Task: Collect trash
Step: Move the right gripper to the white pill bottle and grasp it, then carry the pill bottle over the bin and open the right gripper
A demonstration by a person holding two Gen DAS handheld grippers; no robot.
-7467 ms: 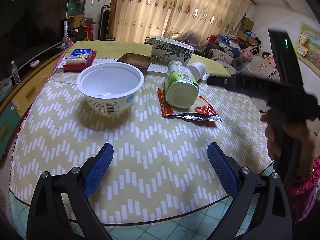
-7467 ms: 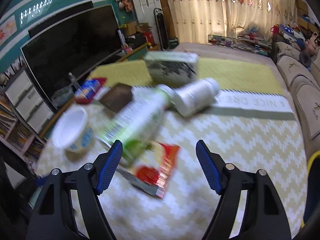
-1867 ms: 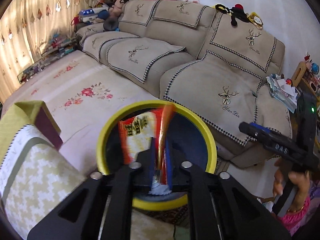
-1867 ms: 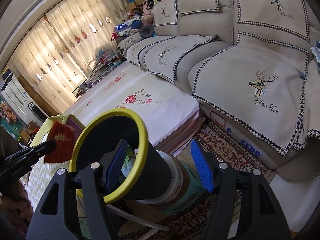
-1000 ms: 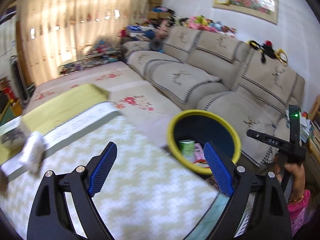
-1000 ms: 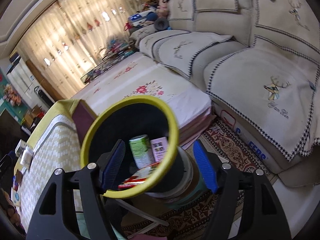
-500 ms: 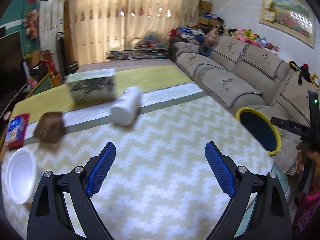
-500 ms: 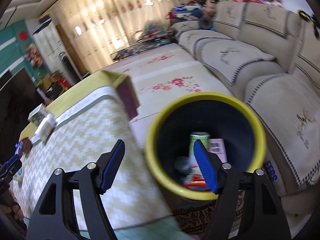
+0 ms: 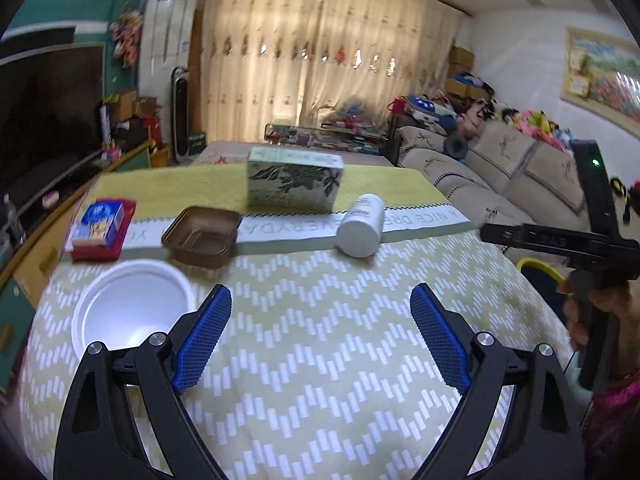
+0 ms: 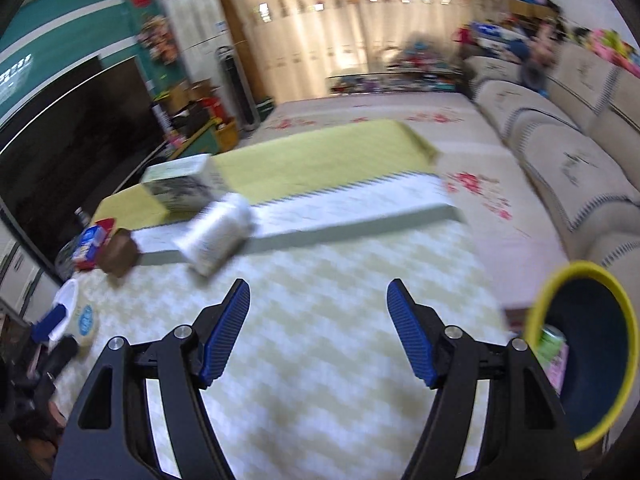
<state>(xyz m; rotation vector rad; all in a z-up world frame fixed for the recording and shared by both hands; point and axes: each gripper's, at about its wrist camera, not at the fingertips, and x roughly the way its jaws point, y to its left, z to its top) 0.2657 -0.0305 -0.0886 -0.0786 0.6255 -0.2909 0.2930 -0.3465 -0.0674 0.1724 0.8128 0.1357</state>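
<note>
1. Your left gripper (image 9: 320, 334) and right gripper (image 10: 318, 330) both gape wide and empty, ready for pickups.
2. Remaining trash sits around the box (image 9: 295, 181): bottle (image 9: 361, 227) just right, tray (image 9: 202, 234) left, bowl (image 9: 132, 314) nearest you.
3. The bin (image 10: 582, 360) waits off the table's (image 9: 320, 360) right edge, within a short swing.

Counter (image 9: 320, 360) cloth: yellow-green, white zigzag dashes. Bowl (image 9: 130, 312): white. Tray (image 9: 202, 234): brown. Bottle (image 9: 360, 228): white. Box (image 9: 294, 182): pale green, dark leaf print. Bin (image 10: 584, 364): yellow rim, dark blue inside. Tool pads (image 9: 204, 334): blue.
</note>
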